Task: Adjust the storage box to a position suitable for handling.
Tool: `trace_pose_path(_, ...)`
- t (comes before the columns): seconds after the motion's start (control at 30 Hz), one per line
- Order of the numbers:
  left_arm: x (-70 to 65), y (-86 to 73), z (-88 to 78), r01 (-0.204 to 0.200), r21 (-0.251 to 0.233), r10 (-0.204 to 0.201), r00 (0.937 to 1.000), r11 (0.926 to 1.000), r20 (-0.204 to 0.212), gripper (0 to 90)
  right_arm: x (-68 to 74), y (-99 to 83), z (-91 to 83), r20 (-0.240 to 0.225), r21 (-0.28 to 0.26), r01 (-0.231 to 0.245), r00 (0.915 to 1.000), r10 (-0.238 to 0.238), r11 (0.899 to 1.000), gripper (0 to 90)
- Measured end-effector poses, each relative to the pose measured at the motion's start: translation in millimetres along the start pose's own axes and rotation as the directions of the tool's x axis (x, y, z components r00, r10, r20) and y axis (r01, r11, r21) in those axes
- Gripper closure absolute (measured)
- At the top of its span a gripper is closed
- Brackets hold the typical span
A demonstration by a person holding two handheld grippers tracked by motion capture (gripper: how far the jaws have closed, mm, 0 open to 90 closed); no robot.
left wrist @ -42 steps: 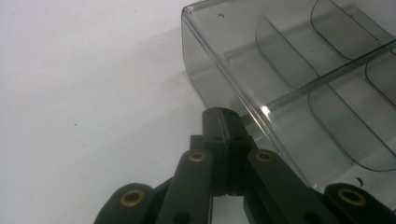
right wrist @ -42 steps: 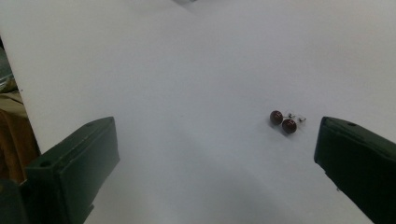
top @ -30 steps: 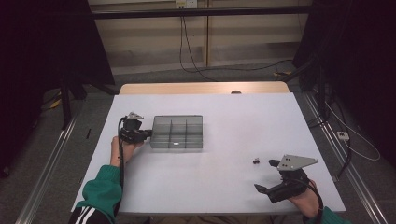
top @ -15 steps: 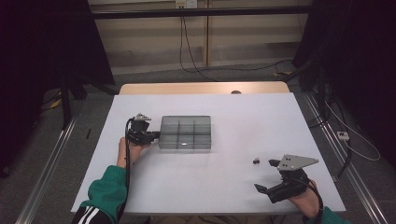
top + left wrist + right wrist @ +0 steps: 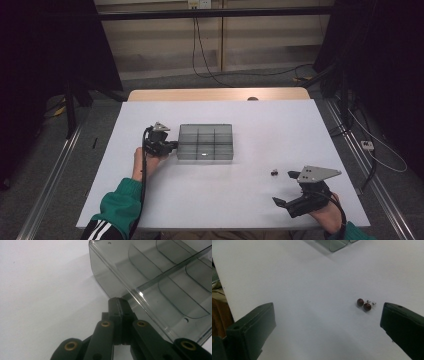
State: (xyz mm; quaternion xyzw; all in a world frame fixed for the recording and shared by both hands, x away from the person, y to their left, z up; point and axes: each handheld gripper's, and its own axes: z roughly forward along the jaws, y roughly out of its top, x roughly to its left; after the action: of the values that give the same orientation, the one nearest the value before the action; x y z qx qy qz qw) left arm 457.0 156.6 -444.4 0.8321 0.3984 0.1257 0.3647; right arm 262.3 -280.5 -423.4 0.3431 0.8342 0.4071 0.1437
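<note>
While the table (image 5: 220,200) lies bare between the hands, the box (image 5: 205,142) sits just ahead of the left gripper (image 5: 171,146), fingers pressed together at its wall. Two earrings (image 5: 363,304) lie between the right gripper (image 5: 283,188)'s wide-apart fingers, nearer one.

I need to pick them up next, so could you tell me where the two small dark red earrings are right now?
In the high view, the earrings lie on the white table toward its right, just ahead of the open right gripper and apart from the clear box.
</note>
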Motion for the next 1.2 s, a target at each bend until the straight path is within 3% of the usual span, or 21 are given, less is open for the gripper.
trace_pose_path(1.2,-31.5,16.5,22.4,-0.059,-0.027,0.060,0.9978,0.9979,0.029,90.0,-0.1,0.0,0.4,-0.002,0.001,-0.002,1.0000,0.002,1.000,0.0)
